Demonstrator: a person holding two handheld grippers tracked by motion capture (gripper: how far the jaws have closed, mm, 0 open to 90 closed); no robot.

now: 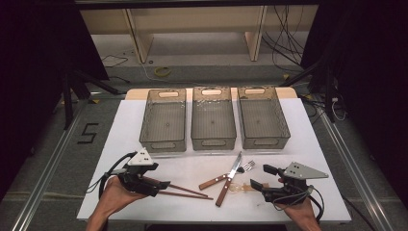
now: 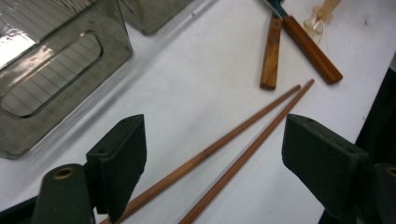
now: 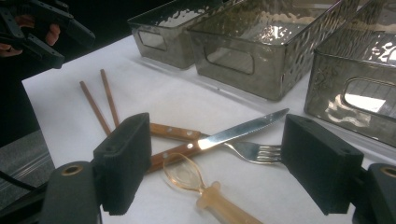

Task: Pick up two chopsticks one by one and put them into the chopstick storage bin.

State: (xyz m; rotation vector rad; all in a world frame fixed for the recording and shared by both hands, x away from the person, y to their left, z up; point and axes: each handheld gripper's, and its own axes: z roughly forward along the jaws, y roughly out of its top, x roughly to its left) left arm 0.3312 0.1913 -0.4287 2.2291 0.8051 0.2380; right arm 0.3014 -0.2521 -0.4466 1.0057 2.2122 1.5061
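Two brown chopsticks (image 1: 185, 190) lie side by side on the white table (image 1: 130, 130), near its front. My left gripper (image 1: 161, 178) is open, low over their near ends, and the sticks (image 2: 219, 143) run between its jaws (image 2: 212, 140). To the right, a wooden-handled knife (image 1: 231, 175) crosses a wooden-handled fork (image 1: 243, 168). A clear amber plastic spoon (image 1: 239, 187) rests beside them. My right gripper (image 1: 260, 176) is open and empty just right of this cutlery. Its view has the knife (image 3: 238, 130), fork (image 3: 254, 151) and spoon (image 3: 187, 176) between its jaws (image 3: 215, 149).
Three empty smoky clear bins stand in a row at the back of the table: left (image 1: 163, 120), middle (image 1: 213, 118), right (image 1: 262, 116). Bare white table lies between bins and cutlery. Black frame legs and cables surround the table on the floor.
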